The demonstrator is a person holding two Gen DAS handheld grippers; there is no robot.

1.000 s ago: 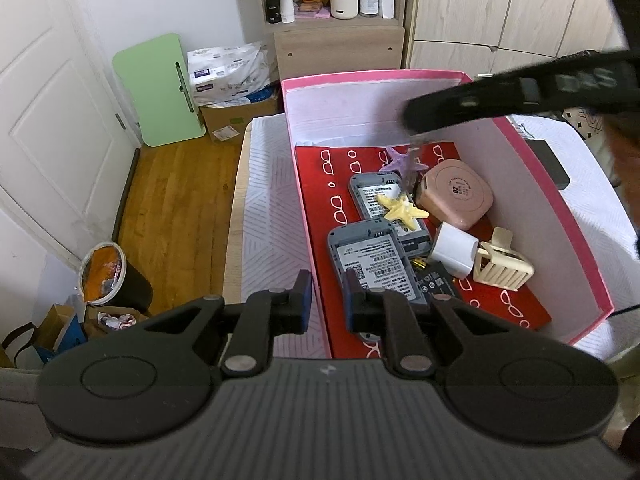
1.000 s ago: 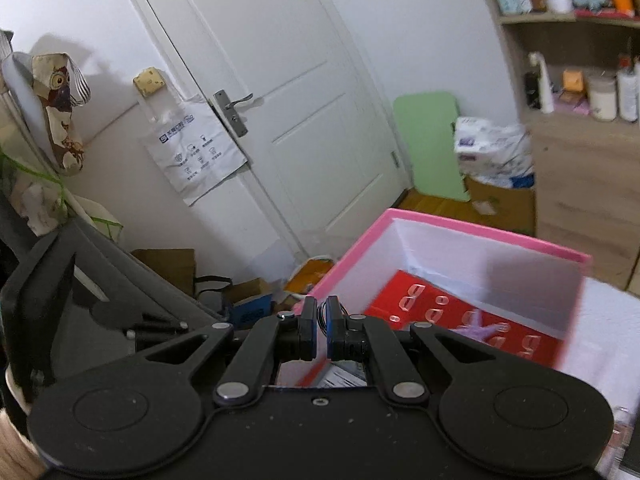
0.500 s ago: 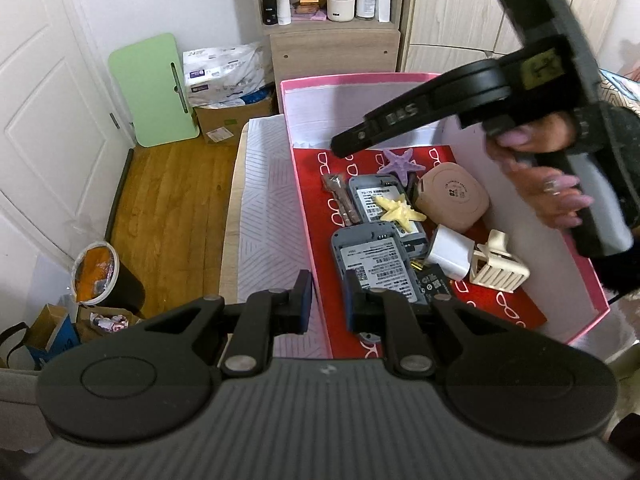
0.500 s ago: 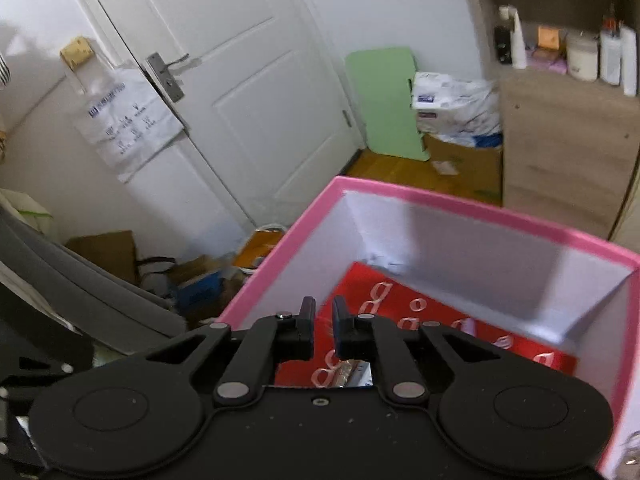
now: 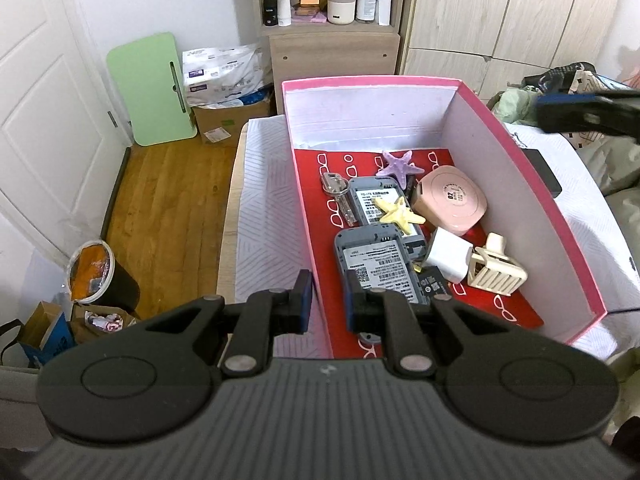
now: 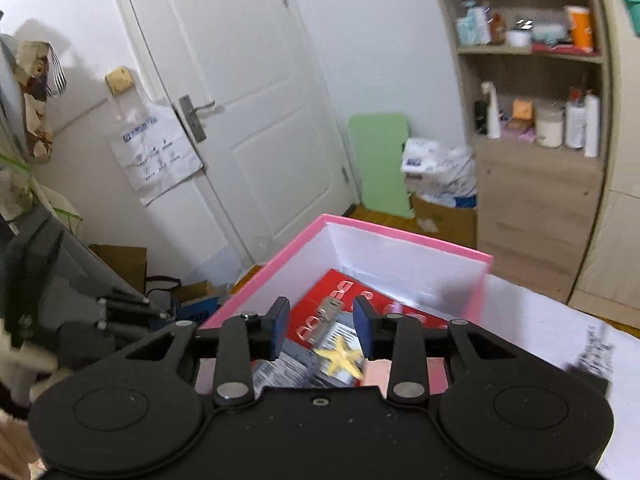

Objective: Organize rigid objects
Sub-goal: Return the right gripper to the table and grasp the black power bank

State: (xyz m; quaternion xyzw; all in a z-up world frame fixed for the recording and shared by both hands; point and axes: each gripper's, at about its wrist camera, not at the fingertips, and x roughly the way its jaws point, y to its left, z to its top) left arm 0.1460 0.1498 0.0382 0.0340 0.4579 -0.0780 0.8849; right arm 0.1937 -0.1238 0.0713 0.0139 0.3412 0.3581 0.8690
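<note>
A pink box [image 5: 532, 204] with a red patterned floor holds a set of keys [image 5: 338, 194], two grey devices [image 5: 380, 264], a yellow starfish [image 5: 396, 212], a purple starfish [image 5: 396, 162], a pink round case [image 5: 450, 198], a white charger [image 5: 448, 258] and a cream clip [image 5: 496, 270]. My left gripper [image 5: 326, 300] is open and empty, straddling the box's near left wall. My right gripper [image 6: 320, 330] is open and empty above the box [image 6: 404, 240], with the keys [image 6: 326, 316] and yellow starfish [image 6: 342, 356] seen below it.
The box sits on a table with a white patterned cloth [image 5: 264, 208]. A black flat object [image 5: 544, 170] lies right of the box. A door [image 6: 248, 120], a green board [image 5: 150, 88], a shelf unit [image 5: 332, 20] and a bin [image 5: 94, 276] stand around.
My right gripper opened and let go of the keys, which now lie in the box's back left. It then pulled back up and to the right. My left gripper has not moved.
</note>
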